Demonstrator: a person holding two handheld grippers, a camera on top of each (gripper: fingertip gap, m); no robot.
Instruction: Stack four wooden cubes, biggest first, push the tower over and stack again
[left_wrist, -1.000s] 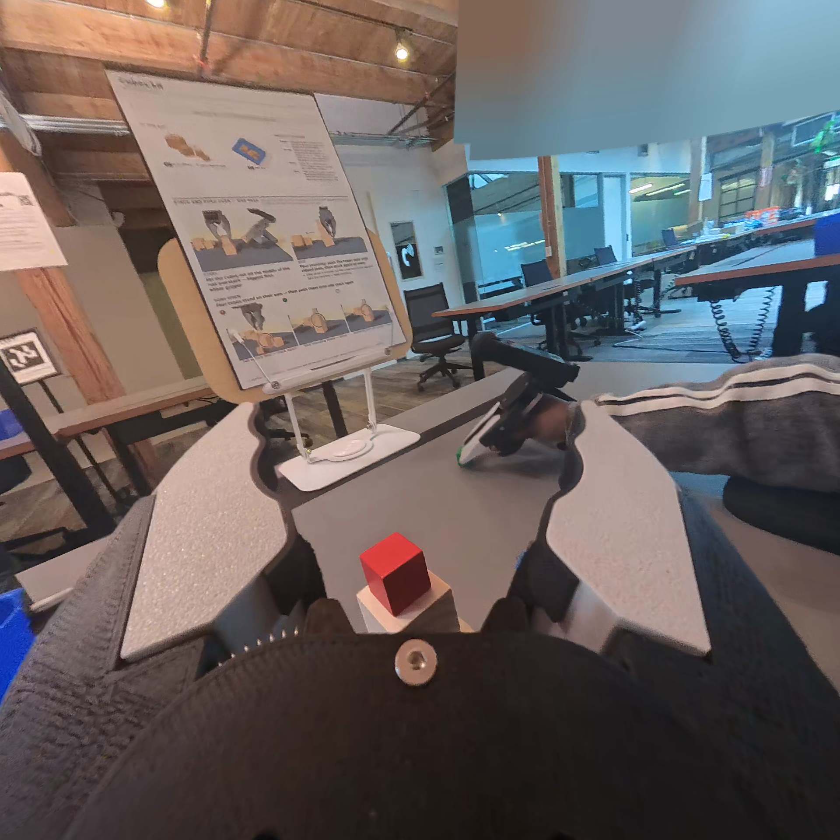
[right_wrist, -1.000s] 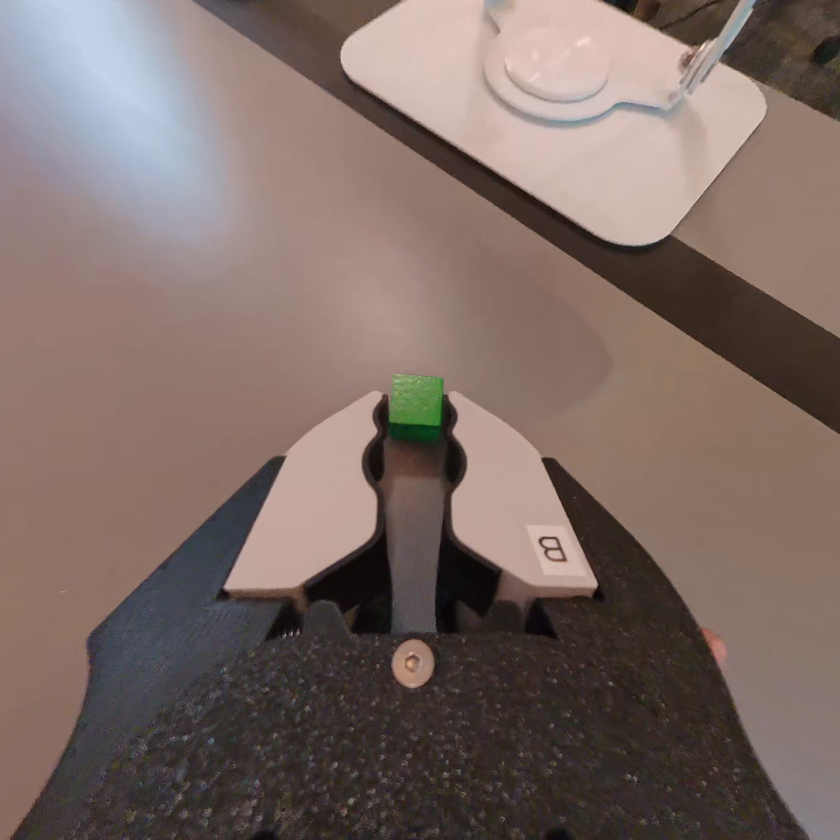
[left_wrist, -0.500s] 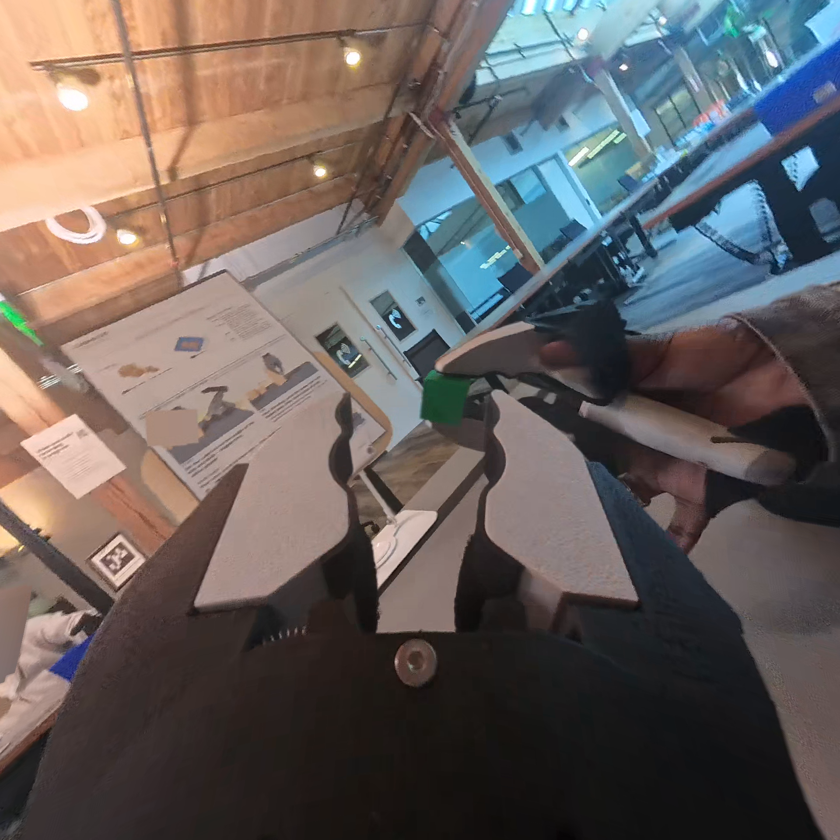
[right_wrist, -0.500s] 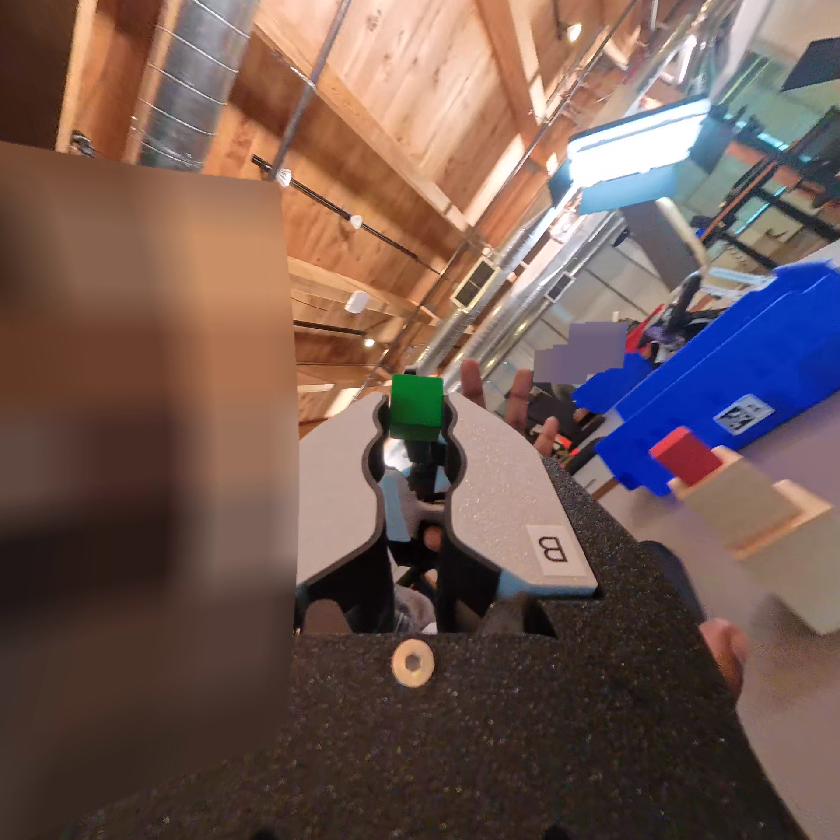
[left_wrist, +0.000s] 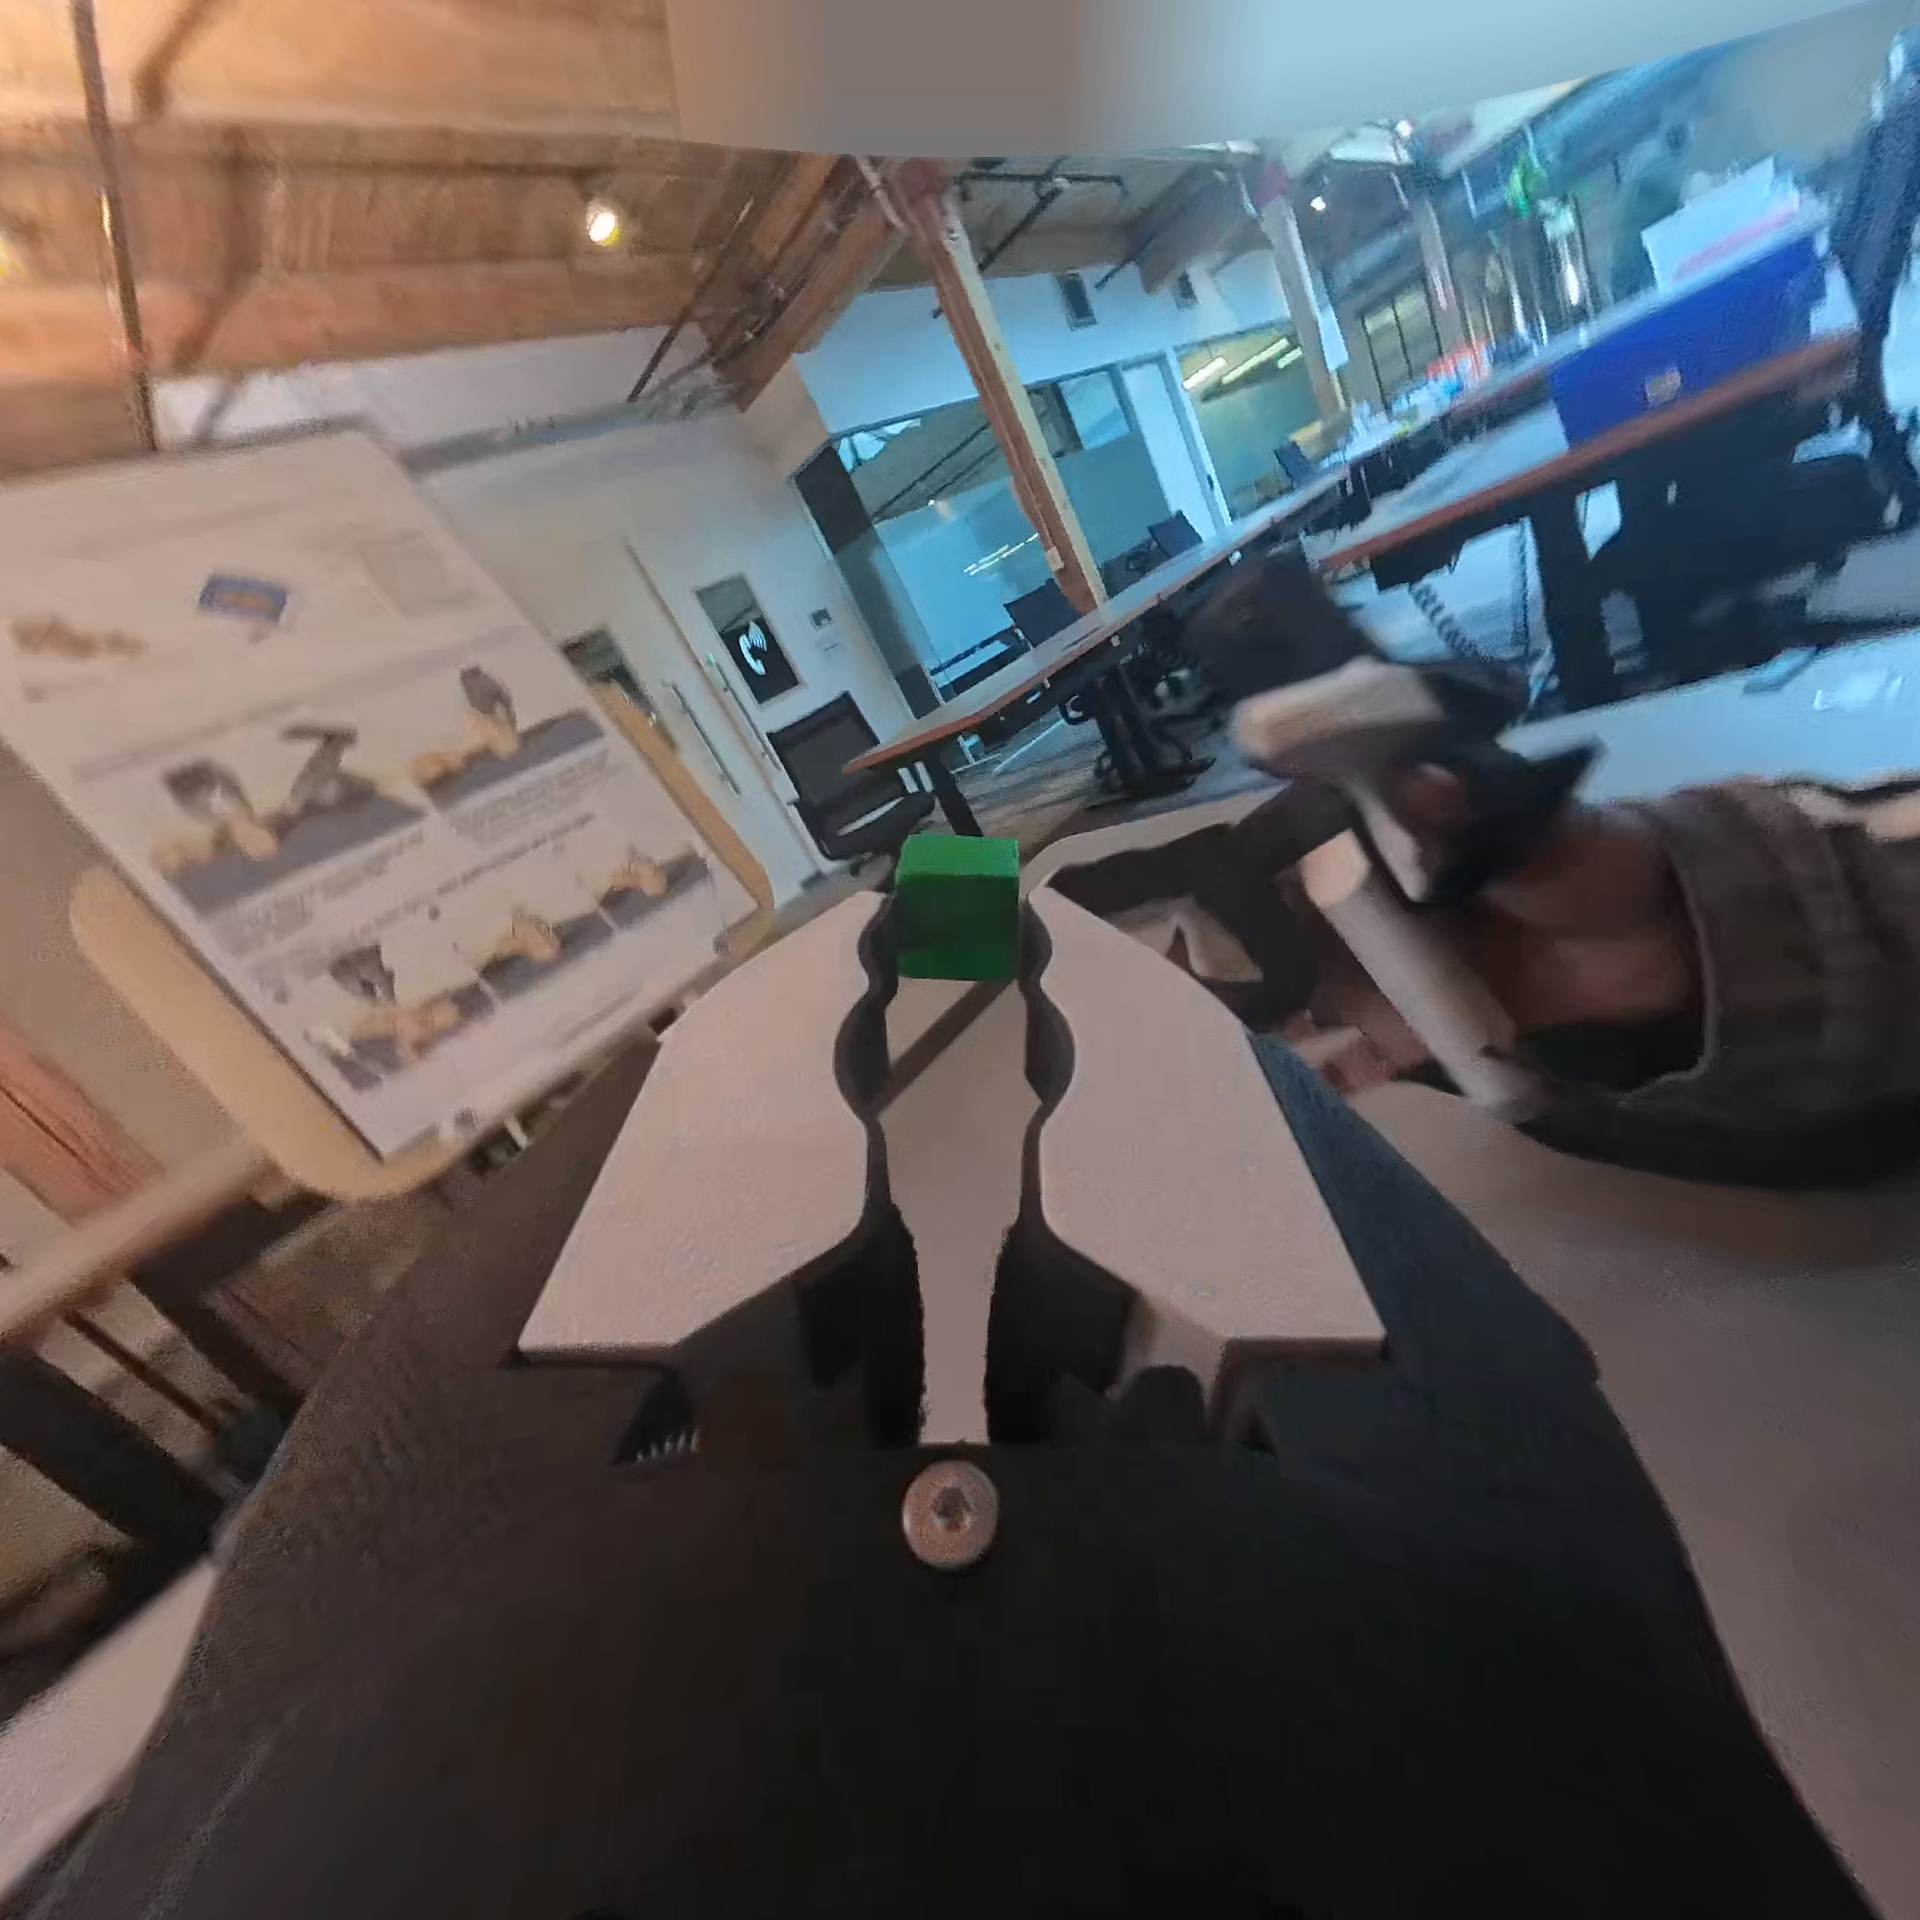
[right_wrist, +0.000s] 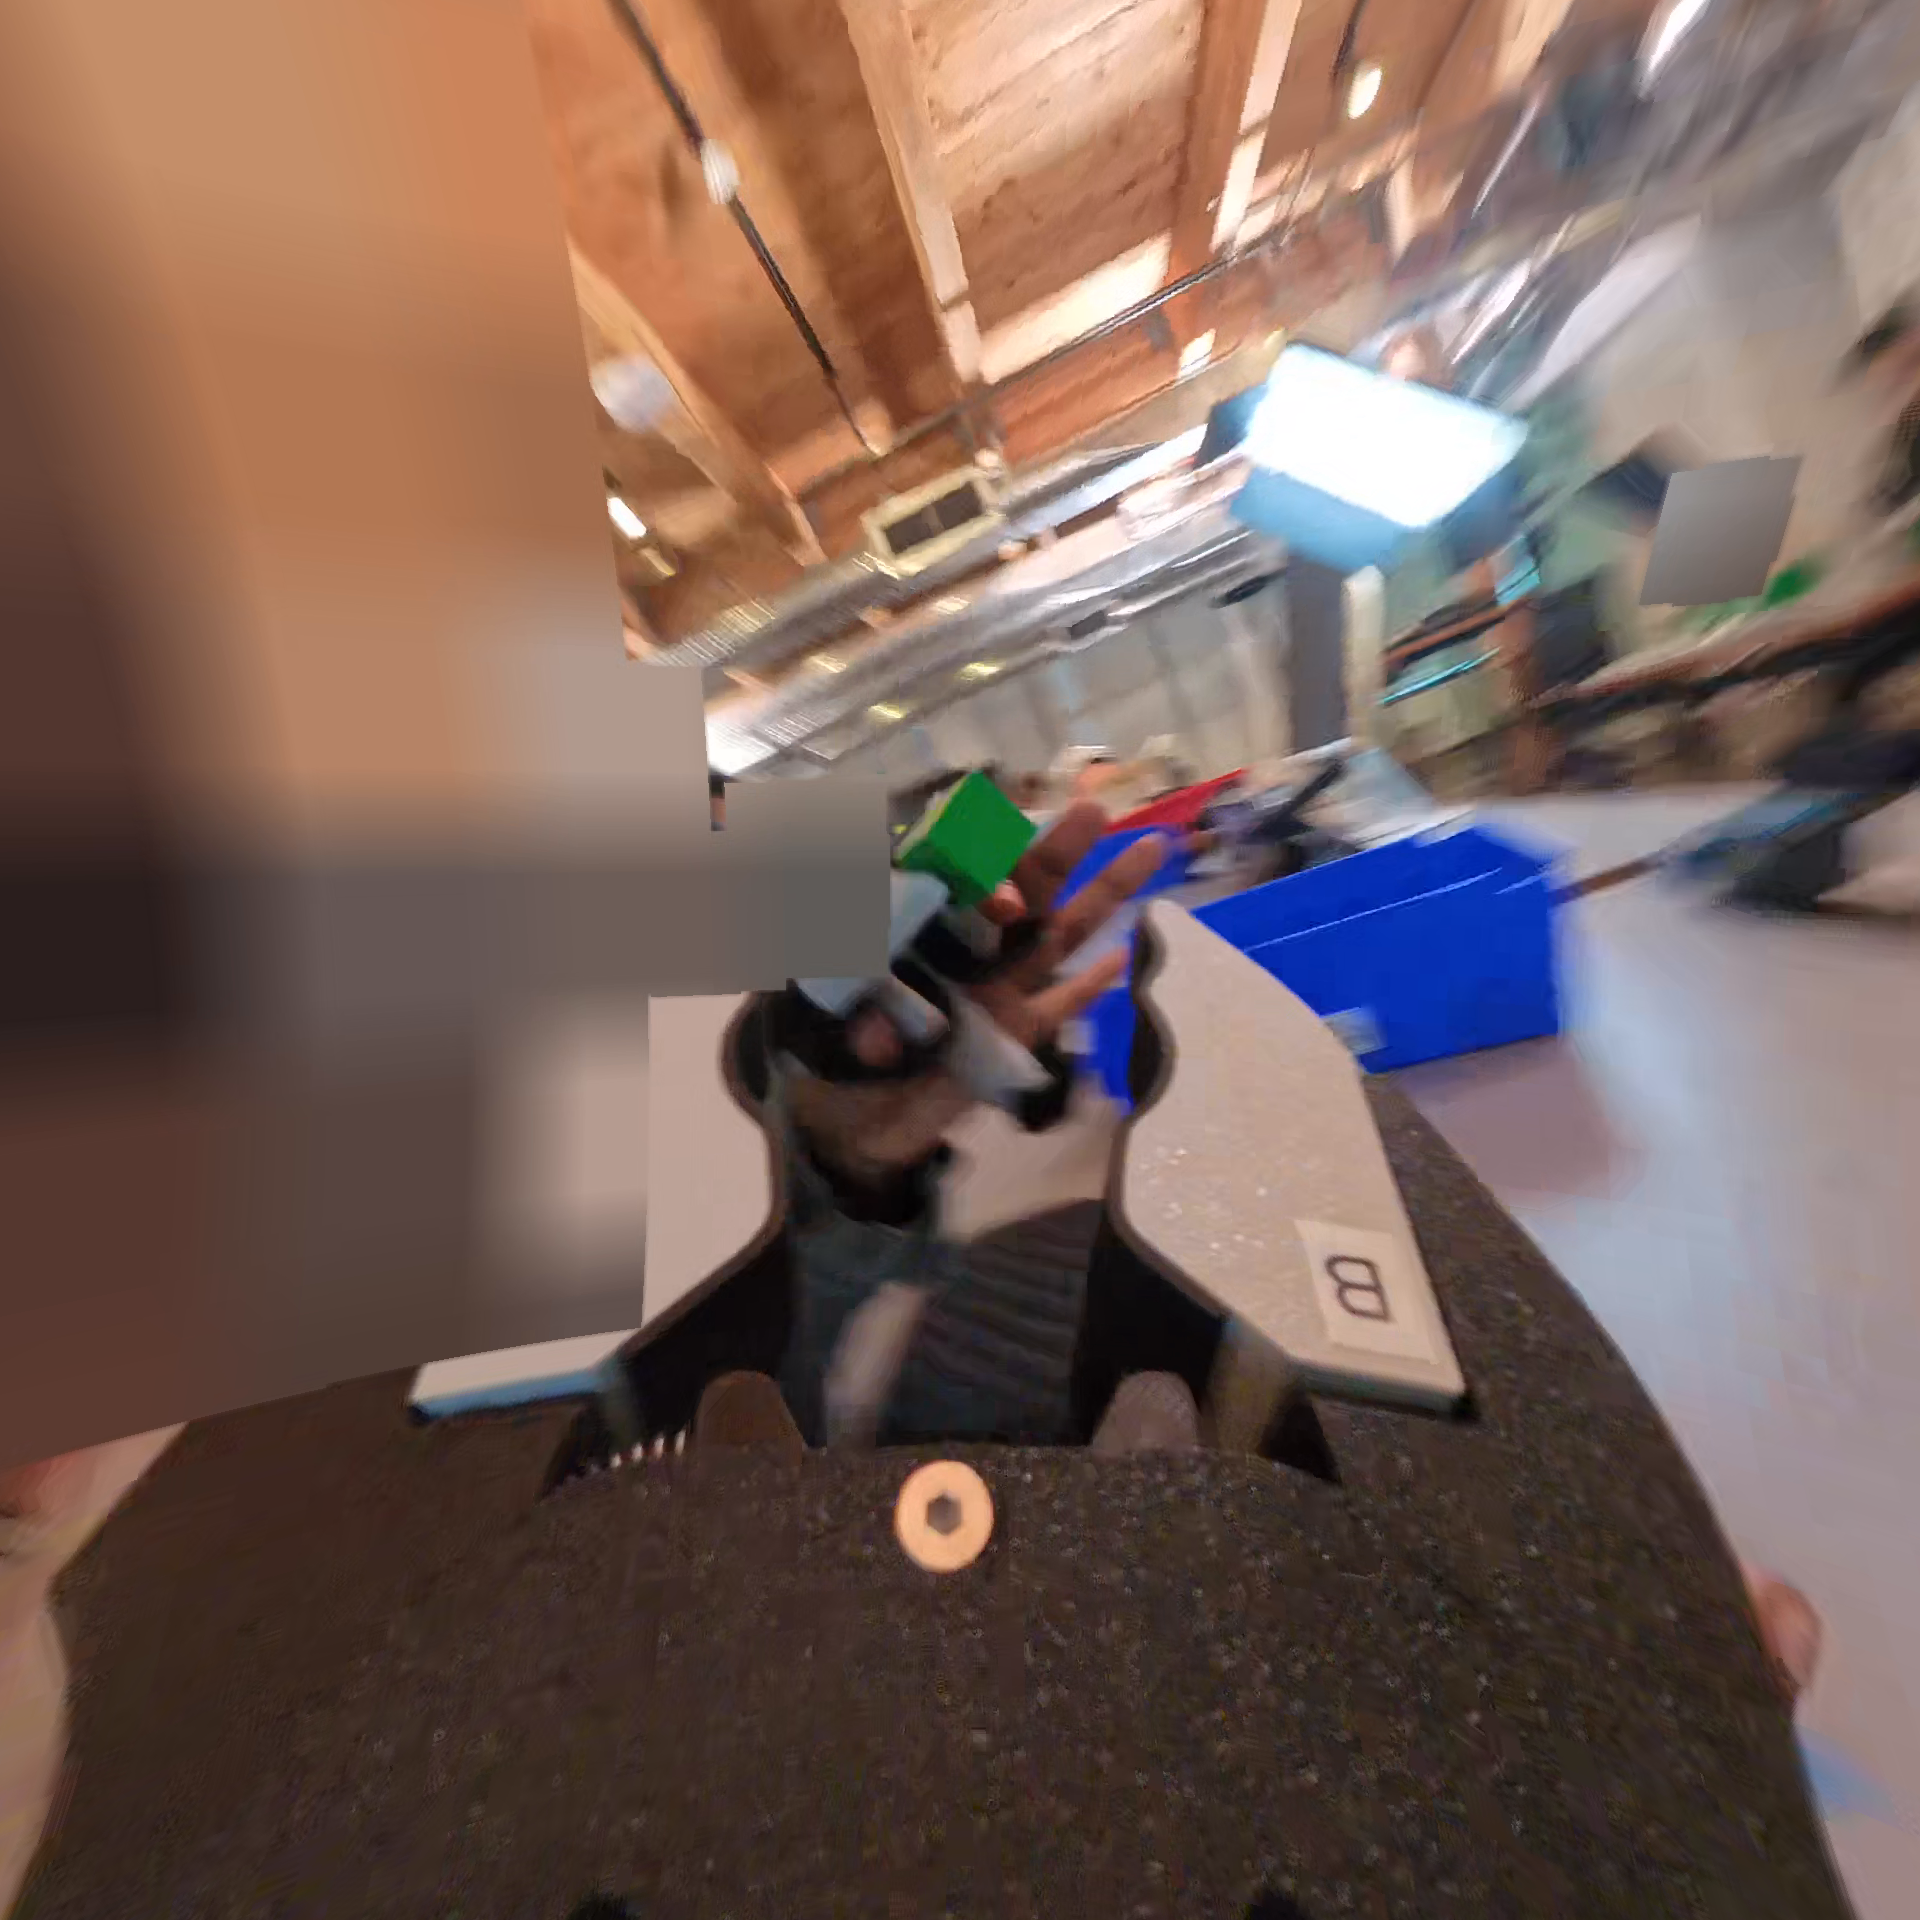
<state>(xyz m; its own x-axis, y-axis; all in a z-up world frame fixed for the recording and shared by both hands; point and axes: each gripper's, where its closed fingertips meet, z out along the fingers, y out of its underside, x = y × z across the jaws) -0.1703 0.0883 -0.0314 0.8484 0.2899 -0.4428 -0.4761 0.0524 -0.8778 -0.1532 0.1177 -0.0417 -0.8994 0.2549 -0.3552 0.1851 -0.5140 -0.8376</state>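
Note:
My left gripper (left_wrist: 956, 914) is shut on a small green cube (left_wrist: 954, 923), with both pads pressed against its sides, and holds it up in the air. The right wrist view shows the same green cube (right_wrist: 971, 836) in the left gripper's tips, farther off. My right gripper (right_wrist: 945, 966) is open and nothing is between its fingers (right_wrist: 1236, 1081); a mosaic patch partly hides its left finger. The right gripper (left_wrist: 1382, 831) also shows blurred at the right of the left wrist view, drawn back from the cube. The other cubes are out of view.
An instruction board (left_wrist: 312, 790) stands on a stand at the left. The grey table (left_wrist: 1662, 1351) lies below. A blue bin (right_wrist: 1403, 956) sits on the table behind the grippers. A person's sleeve (left_wrist: 1787, 987) is at the right. Both views are motion-blurred.
The green cube passed from my right gripper to my left. The left jaws closed on it, the right jaws opened and drew back. Both grippers lifted off the table.

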